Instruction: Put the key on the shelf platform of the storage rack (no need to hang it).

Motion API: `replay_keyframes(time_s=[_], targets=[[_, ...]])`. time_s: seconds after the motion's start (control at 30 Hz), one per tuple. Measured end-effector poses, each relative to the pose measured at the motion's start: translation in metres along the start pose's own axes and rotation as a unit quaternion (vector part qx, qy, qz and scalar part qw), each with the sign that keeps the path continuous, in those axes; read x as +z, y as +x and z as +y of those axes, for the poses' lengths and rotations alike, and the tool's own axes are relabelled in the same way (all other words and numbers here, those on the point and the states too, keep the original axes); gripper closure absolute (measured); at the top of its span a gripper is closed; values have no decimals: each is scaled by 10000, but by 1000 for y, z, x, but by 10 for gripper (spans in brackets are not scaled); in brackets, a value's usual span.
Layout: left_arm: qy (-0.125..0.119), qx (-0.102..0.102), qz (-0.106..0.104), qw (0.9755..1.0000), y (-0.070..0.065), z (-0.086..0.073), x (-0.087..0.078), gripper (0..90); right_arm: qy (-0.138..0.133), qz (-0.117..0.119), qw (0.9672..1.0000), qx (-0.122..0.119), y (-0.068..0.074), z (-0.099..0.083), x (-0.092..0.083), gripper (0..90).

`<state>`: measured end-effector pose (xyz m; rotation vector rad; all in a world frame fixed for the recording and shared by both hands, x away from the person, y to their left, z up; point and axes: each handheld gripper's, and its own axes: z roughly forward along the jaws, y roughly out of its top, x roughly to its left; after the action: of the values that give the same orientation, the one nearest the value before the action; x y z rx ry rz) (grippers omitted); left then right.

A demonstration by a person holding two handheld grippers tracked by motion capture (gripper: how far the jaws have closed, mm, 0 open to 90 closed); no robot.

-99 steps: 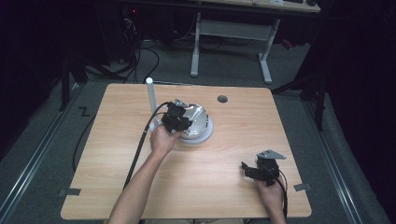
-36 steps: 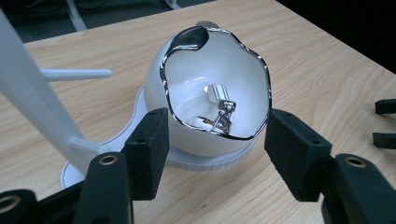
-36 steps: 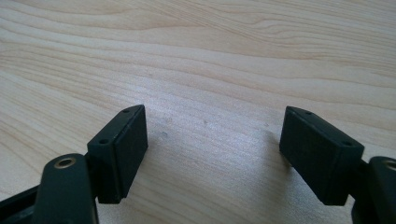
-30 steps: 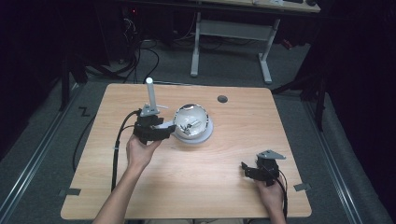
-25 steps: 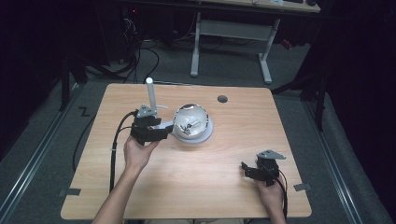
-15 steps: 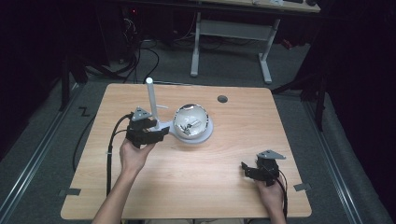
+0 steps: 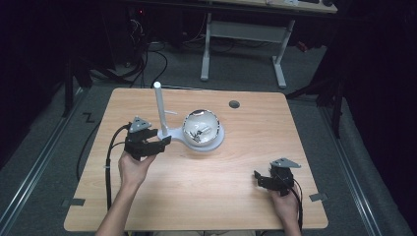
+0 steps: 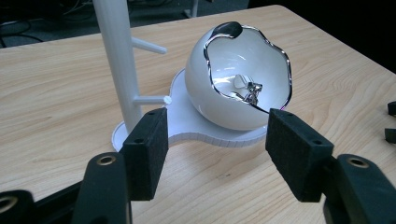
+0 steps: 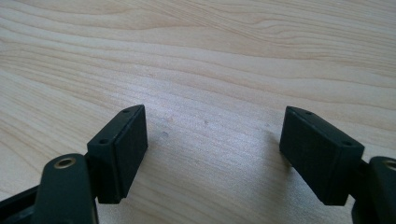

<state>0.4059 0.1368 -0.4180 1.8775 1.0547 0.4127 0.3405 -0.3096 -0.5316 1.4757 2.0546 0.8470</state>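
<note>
Now left gripper [image 7: 158, 143] fingers spread wide, empty, just beside white stand [image 7: 160, 109]; right gripper [image 7: 259, 179] fingers spread, empty.

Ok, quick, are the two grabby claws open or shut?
Left gripper: open, holding nothing, facing the white shell-shaped bowl.
Right gripper: open, empty.

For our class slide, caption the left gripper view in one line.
Open left gripper faces a white bowl beside a pegged post.

Wooden table [image 7: 211, 196], pale grain, round hole [image 7: 234, 104] near far edge. White stand [image 7: 196, 142] rests directly on it, near-left of the hole. Stand carries white bowl [image 7: 201, 129] and upright post [image 7: 160, 108].
</note>
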Motion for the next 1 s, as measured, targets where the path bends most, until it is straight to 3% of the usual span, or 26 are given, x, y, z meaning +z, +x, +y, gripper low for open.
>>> replay_keyframes(time_s=[0.37,0.5,1.0], targets=[[-76,-65,71,9999,3,-8,-11,395,1,1,10000,-1,0,0,0,237],[-175,-84,194,9996,3,-12,-16,399,2,0,10000,2,0,0,0,237],[-252,-200,214,9993,6,-25,-28,409,1,-1,10000,0,0,0,0,237]])
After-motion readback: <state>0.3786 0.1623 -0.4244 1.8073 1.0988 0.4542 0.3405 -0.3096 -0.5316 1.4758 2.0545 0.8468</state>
